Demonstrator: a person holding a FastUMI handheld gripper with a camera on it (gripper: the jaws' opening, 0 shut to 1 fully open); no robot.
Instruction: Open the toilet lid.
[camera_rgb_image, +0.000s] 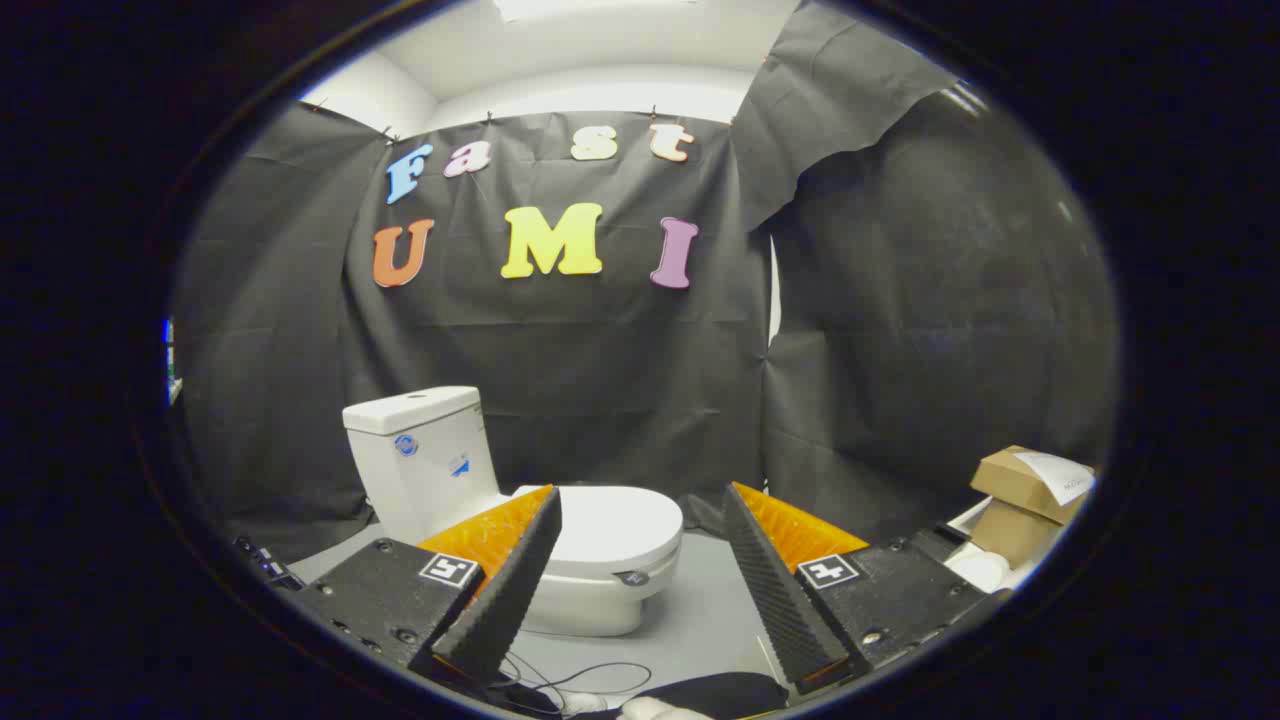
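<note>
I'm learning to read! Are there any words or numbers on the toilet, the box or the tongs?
Round blue sticker on the white ceramic toilet tank: too small to read.
Small blue sticker beside it: too small to read.
White paper label on the brown cardboard box: blurred.
Black-and-white square markers on the open tongs, short of the closed white toilet lid: patterns, not words.

Toilet (520, 520) left of box (1025, 495)
</note>
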